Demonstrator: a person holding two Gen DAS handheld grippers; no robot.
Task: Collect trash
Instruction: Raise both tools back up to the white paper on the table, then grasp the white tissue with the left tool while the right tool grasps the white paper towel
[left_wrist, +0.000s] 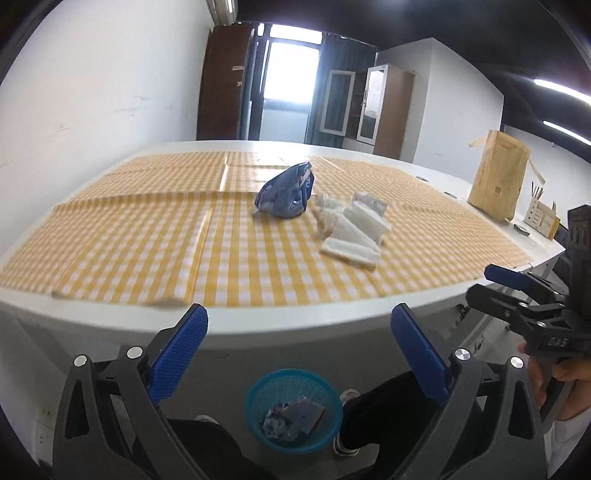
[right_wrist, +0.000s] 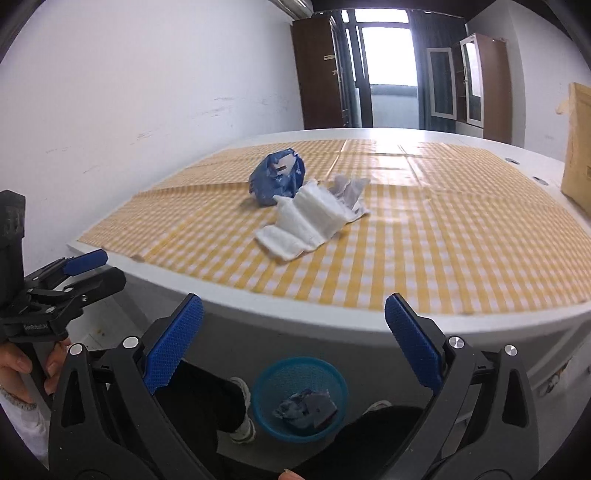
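On the left, the left tongs (left_wrist: 299, 354) stand spread as wide as they go, nothing between the blue pads, held out in front of the near edge of the bench (left_wrist: 258, 325) and above the floor. Below them, on the floor between the person's feet, sits a blue mesh wastebasket (left_wrist: 255, 406) that already holds some crumpled blue and grey scraps (left_wrist: 291, 421), so part of the collecting appears done. Further along, on the yellow checked cloth (left_wrist: 147, 240) near the middle of the bench, lies a crumpled blue plastic wrapper (left_wrist: 286, 192); in the left wrist view it tapers to a point at its far end, with its long axis running from near-left to far-right. Just right of it, touching or nearly so, lies a folded white tissue (left_wrist: 351, 229) in a strip of pleats, its long axis running from near to far and leaning a little left in that view, with a smaller crumpled whitish piece (left_wrist: 369, 201) at its far end. These pieces are judged to be what is left to collect. On the right, the right tongs (right_wrist: 295, 347) are likewise fully apart and empty, beside the left tongs at the bench edge. A brown paper bag (left_wrist: 498, 173) stands upright at the far right of the bench, well apart from the trash.
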